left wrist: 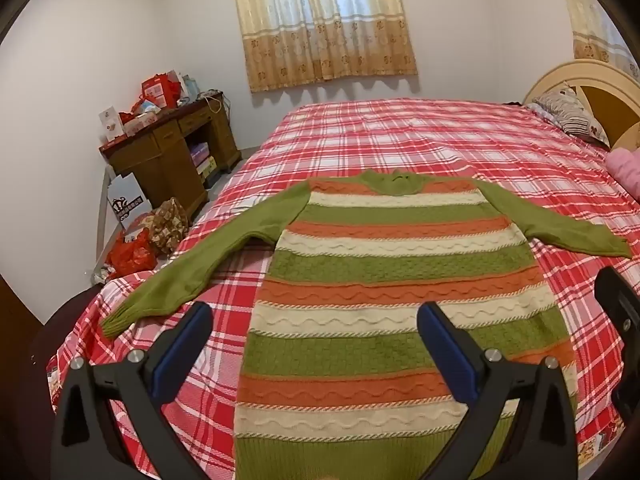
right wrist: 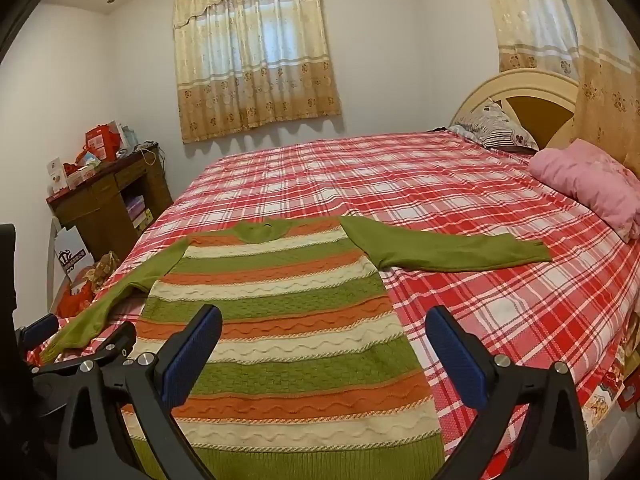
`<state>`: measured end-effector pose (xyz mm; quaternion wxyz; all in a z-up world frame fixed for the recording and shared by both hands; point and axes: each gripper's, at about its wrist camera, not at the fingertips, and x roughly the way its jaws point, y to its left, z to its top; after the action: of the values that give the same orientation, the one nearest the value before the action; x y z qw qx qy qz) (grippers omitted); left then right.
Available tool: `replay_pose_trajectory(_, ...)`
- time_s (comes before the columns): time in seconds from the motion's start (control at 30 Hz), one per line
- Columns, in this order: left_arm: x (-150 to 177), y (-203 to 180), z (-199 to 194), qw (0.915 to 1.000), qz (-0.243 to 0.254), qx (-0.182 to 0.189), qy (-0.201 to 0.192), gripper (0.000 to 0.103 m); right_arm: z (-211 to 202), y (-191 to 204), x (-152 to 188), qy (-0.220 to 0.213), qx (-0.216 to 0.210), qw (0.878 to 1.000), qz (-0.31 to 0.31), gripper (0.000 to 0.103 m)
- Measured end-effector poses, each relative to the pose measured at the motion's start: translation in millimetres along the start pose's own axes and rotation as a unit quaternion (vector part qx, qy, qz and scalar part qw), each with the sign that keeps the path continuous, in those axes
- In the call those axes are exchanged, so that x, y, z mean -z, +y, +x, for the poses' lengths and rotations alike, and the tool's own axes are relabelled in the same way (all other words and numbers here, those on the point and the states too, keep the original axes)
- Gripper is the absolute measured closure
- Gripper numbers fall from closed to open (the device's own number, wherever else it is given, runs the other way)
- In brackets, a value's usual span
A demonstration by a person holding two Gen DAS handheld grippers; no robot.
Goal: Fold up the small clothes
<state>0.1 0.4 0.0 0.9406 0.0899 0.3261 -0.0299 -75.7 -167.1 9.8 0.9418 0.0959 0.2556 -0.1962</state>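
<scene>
While the sweater (left wrist: 392, 280) lies flat mid-frame, sleeves spread, nothing is folded; left gripper (left wrist: 316, 344) and right gripper (right wrist: 324, 348) hover, fingers apart, empty.

Soft daylight is filtering through the far curtained window (left wrist: 324, 20), casting scalloped shadows below it; fisheye distortion is bending and darkening every edge.

text: none legible | white bag (left wrist: 129, 205) print: unreadable

Home bedroom. Large bed with red-and-white plaid sheet (right wrist: 440, 184), cream arched wooden headboard (right wrist: 516, 88), floral beige window curtains (right wrist: 256, 60). Cluttered dark wooden desk (left wrist: 168, 152) against the wall.
</scene>
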Motion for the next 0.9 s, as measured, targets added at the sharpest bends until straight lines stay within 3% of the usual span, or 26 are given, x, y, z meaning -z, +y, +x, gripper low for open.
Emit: replay_pose_trajectory(0.9,5.4,0.8,6.3,0.9996,-0.009,0.025,0.013,0.0,3.1,0.2,5.2,0.006,0.005,1.0,-0.003,0.001)
